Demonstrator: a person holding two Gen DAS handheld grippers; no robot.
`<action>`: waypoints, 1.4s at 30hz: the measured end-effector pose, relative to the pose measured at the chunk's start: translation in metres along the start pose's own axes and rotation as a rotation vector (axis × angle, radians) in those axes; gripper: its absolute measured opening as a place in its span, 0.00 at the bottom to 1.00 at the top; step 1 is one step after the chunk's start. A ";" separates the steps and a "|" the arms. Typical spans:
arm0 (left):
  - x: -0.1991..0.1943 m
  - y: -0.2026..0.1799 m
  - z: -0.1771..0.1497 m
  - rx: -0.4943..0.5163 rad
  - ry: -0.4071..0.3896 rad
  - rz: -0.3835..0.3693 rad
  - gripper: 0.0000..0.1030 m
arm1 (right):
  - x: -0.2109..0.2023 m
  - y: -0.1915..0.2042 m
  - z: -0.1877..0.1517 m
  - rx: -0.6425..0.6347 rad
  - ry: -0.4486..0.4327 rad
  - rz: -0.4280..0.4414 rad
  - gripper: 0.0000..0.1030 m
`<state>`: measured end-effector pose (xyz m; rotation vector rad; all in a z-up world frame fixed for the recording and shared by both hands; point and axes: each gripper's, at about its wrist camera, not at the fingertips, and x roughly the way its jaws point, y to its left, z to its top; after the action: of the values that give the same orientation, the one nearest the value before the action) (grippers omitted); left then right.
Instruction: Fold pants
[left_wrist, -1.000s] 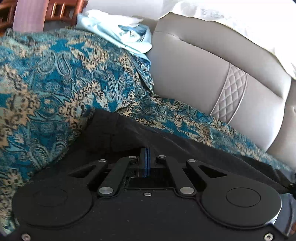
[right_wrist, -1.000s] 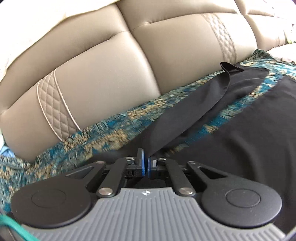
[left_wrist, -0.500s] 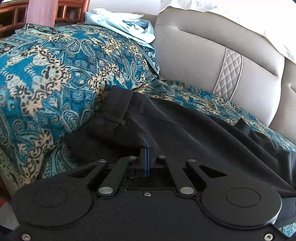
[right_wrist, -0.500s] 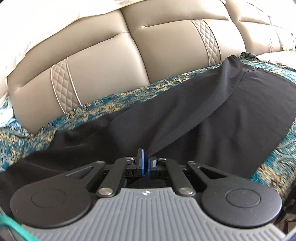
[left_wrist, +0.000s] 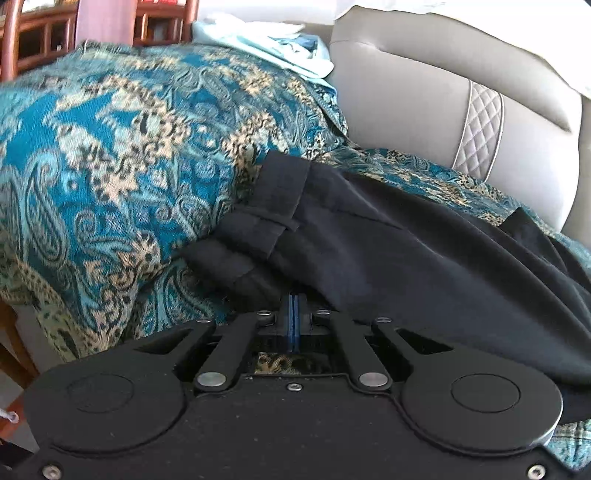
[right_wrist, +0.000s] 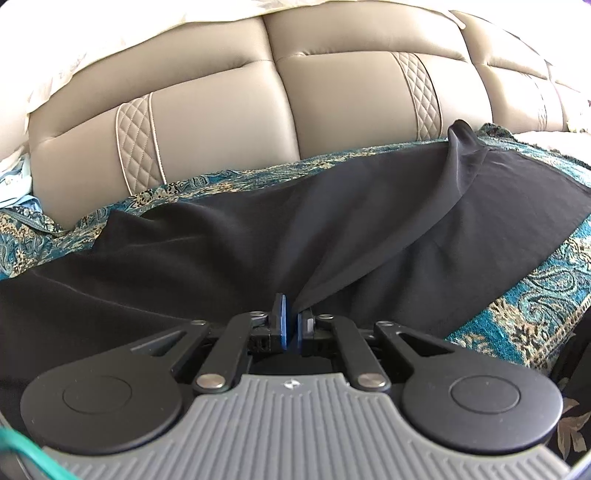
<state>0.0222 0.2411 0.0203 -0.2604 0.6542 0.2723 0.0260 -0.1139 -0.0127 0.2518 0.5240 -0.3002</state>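
Observation:
Black pants (left_wrist: 388, 251) lie spread along a sofa seat covered by a teal paisley throw (left_wrist: 110, 166). In the left wrist view the waistband end (left_wrist: 273, 206) is bunched against the armrest. My left gripper (left_wrist: 293, 306) is shut on the pants' near edge at that end. In the right wrist view the pants (right_wrist: 258, 236) stretch across the seat, with a fold of leg fabric (right_wrist: 454, 177) running up to a raised tip at the backrest. My right gripper (right_wrist: 293, 310) is shut on that fold's near end.
The grey leather sofa backrest (right_wrist: 221, 110) stands behind the seat. A light blue garment (left_wrist: 273, 44) lies on top of the armrest. A wooden chair (left_wrist: 40, 29) stands beyond the armrest. The throw's patterned edge (right_wrist: 535, 295) hangs over the seat front at the right.
Both grippers have drawn back toward the seat front with the pants held. More of the pants now shows spread out, and the waistband has come into view by the armrest.

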 end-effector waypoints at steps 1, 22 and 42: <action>-0.001 0.003 0.000 -0.015 -0.002 -0.023 0.06 | 0.000 0.001 -0.001 -0.011 -0.003 0.000 0.09; 0.047 0.024 0.047 -0.203 0.016 -0.087 0.11 | 0.001 0.005 -0.008 -0.103 -0.033 0.005 0.19; 0.015 0.029 0.019 -0.041 0.014 0.079 0.09 | -0.035 -0.001 -0.021 -0.084 0.007 0.086 0.14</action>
<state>0.0347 0.2769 0.0211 -0.2760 0.6741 0.3599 -0.0123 -0.1006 -0.0124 0.1936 0.5301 -0.1931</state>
